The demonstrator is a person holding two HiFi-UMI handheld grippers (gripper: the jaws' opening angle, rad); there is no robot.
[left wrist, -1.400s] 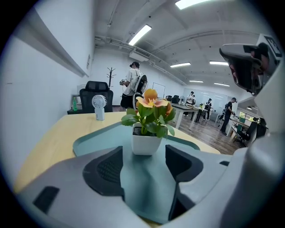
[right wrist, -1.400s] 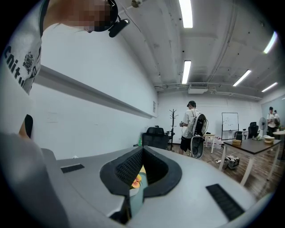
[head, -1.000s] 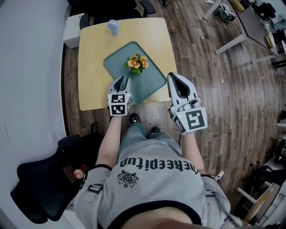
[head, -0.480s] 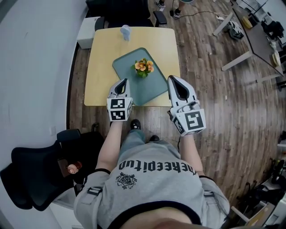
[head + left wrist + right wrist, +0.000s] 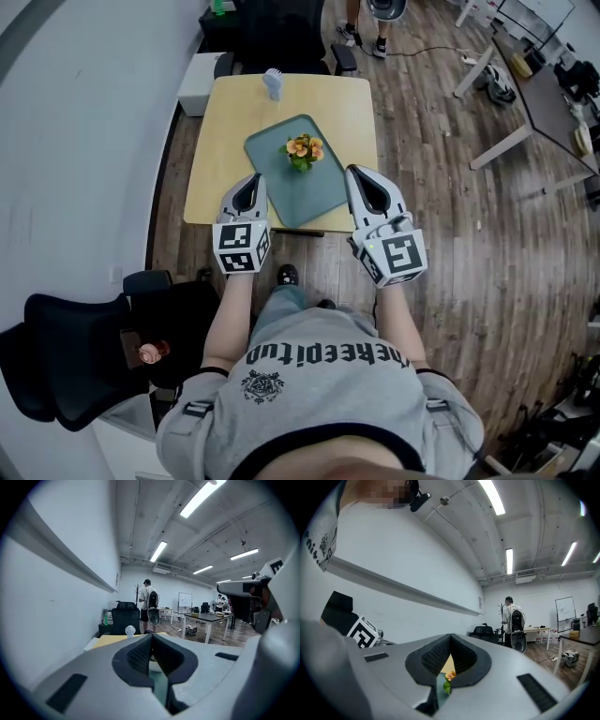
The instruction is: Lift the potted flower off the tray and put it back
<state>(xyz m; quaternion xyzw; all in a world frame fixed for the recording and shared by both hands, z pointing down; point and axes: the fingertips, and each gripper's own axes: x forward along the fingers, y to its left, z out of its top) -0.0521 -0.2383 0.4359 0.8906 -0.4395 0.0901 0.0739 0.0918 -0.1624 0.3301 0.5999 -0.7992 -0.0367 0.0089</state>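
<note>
The potted flower (image 5: 303,150), orange blooms over green leaves, stands on the teal tray (image 5: 281,183) on the yellow table (image 5: 217,159). Both grippers hover at the table's near edge, apart from the pot. My left gripper (image 5: 254,178) is shut and empty, near the tray's near-left side. My right gripper (image 5: 359,172) is also shut and empty, by the tray's right corner. In the left gripper view the left gripper's (image 5: 151,637) tips meet. In the right gripper view the flower (image 5: 449,677) shows through the hollow behind the right gripper's (image 5: 450,637) closed tips.
A small white fan (image 5: 273,82) stands at the table's far edge, with a black chair (image 5: 277,33) behind it. Another black office chair (image 5: 66,361) is at my lower left. A white wall runs along the left. A person with a backpack (image 5: 149,604) stands far back.
My left gripper has lifted and drawn back from the tray's near corner toward my body, and its jaws have closed. My right gripper has shifted slightly. The flower stays on the tray.
</note>
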